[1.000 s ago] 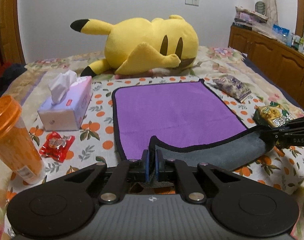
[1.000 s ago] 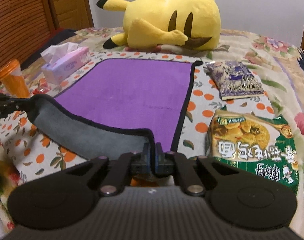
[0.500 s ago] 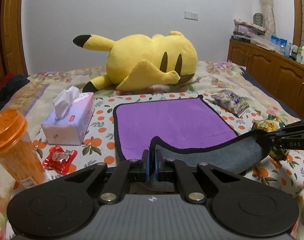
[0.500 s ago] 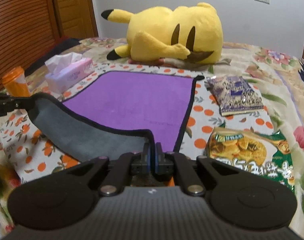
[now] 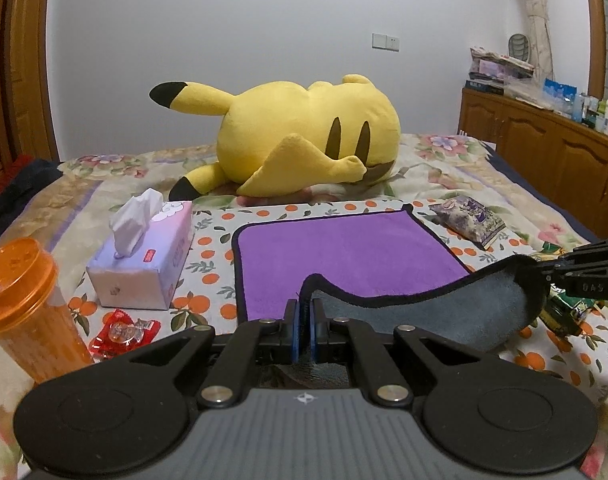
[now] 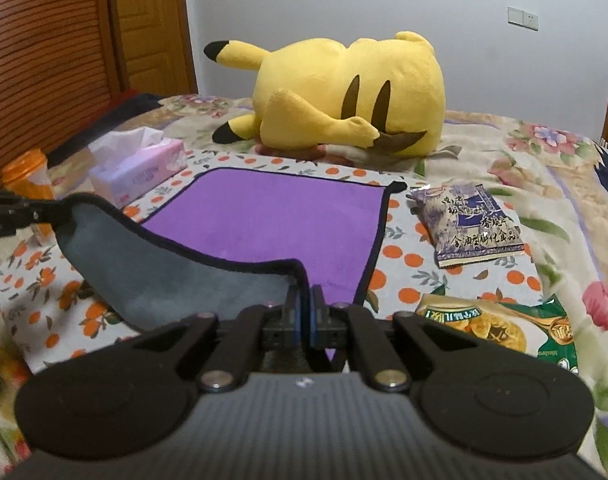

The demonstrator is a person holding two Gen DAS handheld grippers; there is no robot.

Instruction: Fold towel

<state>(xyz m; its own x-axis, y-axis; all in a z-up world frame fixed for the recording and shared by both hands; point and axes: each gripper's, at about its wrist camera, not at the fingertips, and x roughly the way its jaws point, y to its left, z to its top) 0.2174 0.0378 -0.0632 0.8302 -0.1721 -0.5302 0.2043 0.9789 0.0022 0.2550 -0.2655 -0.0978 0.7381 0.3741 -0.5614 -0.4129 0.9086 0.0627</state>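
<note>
Near edge of the purple towel (image 5: pixel 344 248) lifted off the bed (image 5: pixel 456 168), gray underside showing, w/ both near corners pinched. Left gripper (image 5: pixel 303 320) has its jaws shut tight on the left corner, cloth wedged between the blue pads; right gripper (image 6: pixel 305 312) is likewise clamped on the right corner. In the left wrist view the other tool's fingertips poke in from the right, biting the same hem; in the right wrist view they enter from the left.

Why two corners: holding both keeps the hem taut enough to travel as one line, so the fold lands square. Between the jaws the edge sags in a shallow curve, so tension is moderate, not full.

Far half of the towel lies flat ahead of the jaws, its far hem just short of the yellow plush toy (image 5: pixel 304 136). Probable step: carry the held edge fwd over the purple face to meet that far hem.

Clutter flanks the path: tissue box (image 5: pixel 144 256), orange cup (image 5: pixel 24 304) and red candy wrapper (image 5: pixel 124 330) left of the left jaws; purple snack bag (image 6: pixel 468 220) and green snack bag (image 6: pixel 500 328) right of the right jaws. Green bag sits close beside the raised corner; a drag could catch it.
</note>
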